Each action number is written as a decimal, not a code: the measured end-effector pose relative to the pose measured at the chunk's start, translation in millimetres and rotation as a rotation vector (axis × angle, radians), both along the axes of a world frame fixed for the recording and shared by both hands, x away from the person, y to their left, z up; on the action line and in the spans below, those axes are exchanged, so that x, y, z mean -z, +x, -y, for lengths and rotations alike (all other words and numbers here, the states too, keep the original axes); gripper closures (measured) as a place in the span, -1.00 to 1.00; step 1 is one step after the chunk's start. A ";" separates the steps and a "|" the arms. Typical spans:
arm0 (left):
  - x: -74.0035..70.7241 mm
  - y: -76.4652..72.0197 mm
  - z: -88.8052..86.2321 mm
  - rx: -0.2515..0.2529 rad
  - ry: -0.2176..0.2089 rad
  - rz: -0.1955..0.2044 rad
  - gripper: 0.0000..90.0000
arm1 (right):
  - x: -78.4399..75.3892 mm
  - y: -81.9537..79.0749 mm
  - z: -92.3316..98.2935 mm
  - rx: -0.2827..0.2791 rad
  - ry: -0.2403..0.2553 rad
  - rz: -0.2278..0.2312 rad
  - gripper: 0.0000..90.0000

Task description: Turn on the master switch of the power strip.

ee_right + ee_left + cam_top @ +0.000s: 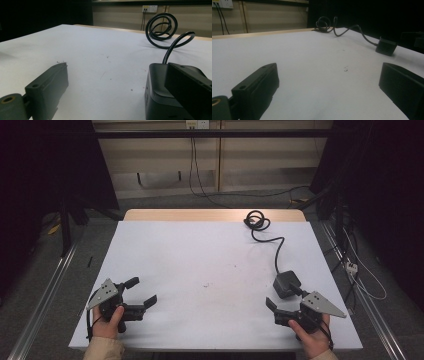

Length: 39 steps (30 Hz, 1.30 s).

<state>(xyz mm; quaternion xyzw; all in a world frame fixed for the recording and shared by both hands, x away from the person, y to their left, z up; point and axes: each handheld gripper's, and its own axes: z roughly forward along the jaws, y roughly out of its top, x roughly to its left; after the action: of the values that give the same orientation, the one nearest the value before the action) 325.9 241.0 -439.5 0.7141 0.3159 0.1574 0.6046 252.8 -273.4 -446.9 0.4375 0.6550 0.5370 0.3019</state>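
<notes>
From above, both hands rest low at the near edge of the white table (165,255), the left gripper (139,292) near the left corner and the right gripper (283,305) near the right one, each aimed inward and away from the person. The right gripper view brings something the overhead look cannot: the black power adapter (160,100) sits right against the inner side of that gripper's right-hand jaw, with bare table between it and the other jaw, so the jaws stand spread wide and nothing is clamped. From above the adapter lies just ahead of the right gripper, its cord (276,247) running off to a coil (256,220) at the far edge. The left gripper view shows its own jaws wide apart over bare table, with the adapter (386,46) well off to its front right. Each hand wraps its gripper's handle from behind, wrists level.
</notes>
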 end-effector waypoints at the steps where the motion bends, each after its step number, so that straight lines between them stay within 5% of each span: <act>1: -0.3 -0.4 0.2 -0.001 -0.006 0.000 -0.95 | -0.8 0.0 -0.2 -0.002 0.000 0.002 -0.88; 39: -2.0 1.2 1.5 0.001 0.011 0.018 -0.94 | -7.7 5.9 2.2 -0.036 0.010 -0.026 -0.61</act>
<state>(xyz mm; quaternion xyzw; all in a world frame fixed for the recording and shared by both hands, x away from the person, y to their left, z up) 327.1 239.6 -437.5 0.7160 0.3092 0.1651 0.6037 258.7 -275.6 -439.2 0.4340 0.6639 0.5401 0.2813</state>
